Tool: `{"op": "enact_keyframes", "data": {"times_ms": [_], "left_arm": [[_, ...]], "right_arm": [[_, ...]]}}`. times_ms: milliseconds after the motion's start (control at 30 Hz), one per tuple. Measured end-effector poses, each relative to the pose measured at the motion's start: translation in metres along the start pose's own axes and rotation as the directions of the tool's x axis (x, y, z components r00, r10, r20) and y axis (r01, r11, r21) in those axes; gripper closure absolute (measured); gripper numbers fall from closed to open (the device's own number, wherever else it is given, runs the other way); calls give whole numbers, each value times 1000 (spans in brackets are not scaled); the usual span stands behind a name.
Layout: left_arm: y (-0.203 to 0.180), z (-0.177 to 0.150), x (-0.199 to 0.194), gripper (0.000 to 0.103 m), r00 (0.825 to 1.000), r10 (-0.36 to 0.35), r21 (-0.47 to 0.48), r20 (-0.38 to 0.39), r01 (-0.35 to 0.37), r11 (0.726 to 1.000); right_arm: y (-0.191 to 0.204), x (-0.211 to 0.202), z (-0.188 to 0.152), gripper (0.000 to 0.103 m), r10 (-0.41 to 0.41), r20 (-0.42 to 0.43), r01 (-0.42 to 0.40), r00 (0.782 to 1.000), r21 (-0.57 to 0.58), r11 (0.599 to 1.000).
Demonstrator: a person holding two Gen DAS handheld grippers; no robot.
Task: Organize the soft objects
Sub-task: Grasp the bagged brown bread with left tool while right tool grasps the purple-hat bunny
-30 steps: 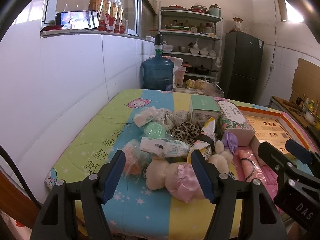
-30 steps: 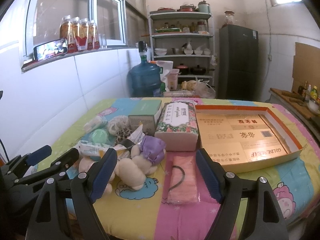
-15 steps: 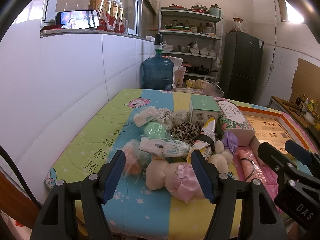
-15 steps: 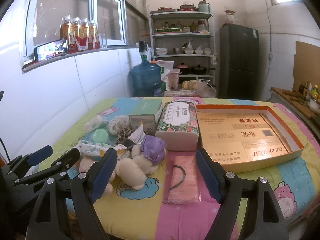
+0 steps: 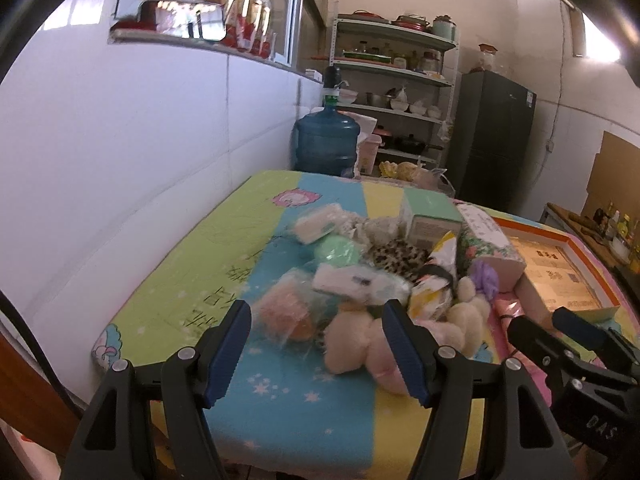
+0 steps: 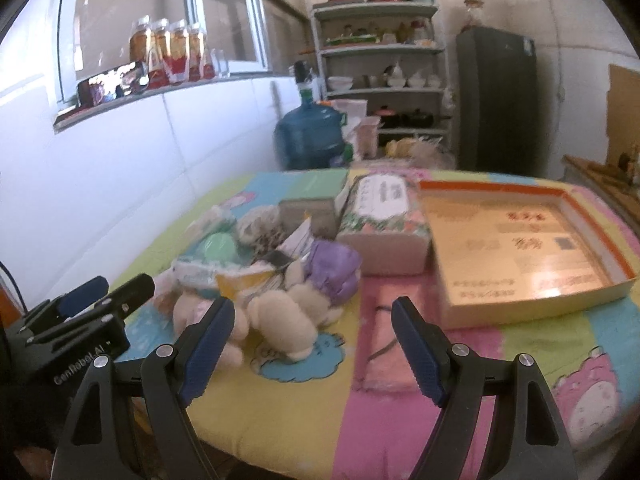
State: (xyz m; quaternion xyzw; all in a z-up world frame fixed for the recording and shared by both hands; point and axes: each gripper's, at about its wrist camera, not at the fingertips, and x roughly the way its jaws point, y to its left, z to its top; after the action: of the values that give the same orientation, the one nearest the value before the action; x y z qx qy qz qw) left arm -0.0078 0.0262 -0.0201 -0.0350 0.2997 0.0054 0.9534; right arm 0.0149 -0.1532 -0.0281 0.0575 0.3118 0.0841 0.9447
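Note:
A heap of soft things lies on the colourful padded table (image 5: pixel 192 264): a cream plush toy (image 5: pixel 356 344) with a pink part, a second plush with a purple hat (image 6: pixel 332 268), a bagged orange sponge (image 5: pixel 284 316), a green ball (image 5: pixel 336 252), a leopard-print cloth (image 5: pixel 396 254), wipes packs (image 5: pixel 352 280) and a pink pouch (image 6: pixel 384 344). My left gripper (image 5: pixel 316 344) is open and empty, just short of the heap. My right gripper (image 6: pixel 312 340) is open and empty, near the plush and the pink pouch.
An open orange-rimmed cardboard tray (image 6: pixel 520 248) lies at the right. A floral tissue box (image 6: pixel 384 224) and a green box (image 5: pixel 428 212) stand behind the heap. A water jug (image 5: pixel 326 144), shelves and a dark fridge (image 5: pixel 492 140) stand beyond the table. A white wall runs along the left.
Both grippers have moved forward toward the heap and both views are blurred by motion. Both stay open and empty. Nothing on the table has moved.

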Motion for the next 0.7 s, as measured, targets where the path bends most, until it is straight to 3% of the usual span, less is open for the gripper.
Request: {"op": "enact_keyframes", "data": {"times_ms": [167,433,700], "left_arm": [[20,-6,5,35,1000,-5,-29,-23,4,1000],[40,-4,18,35,999,-23,-52,-28,22,998],[49,13,60,35,995,-68,43,-73,71,997]], "right_arm": [[-2,18,-7,21,56,-54,-54,997,33,998],[4,25,-8,21,82,-59,-81,995,12,997],[-1,28,-5,21,69,-57,-68,996,13,998]]}}
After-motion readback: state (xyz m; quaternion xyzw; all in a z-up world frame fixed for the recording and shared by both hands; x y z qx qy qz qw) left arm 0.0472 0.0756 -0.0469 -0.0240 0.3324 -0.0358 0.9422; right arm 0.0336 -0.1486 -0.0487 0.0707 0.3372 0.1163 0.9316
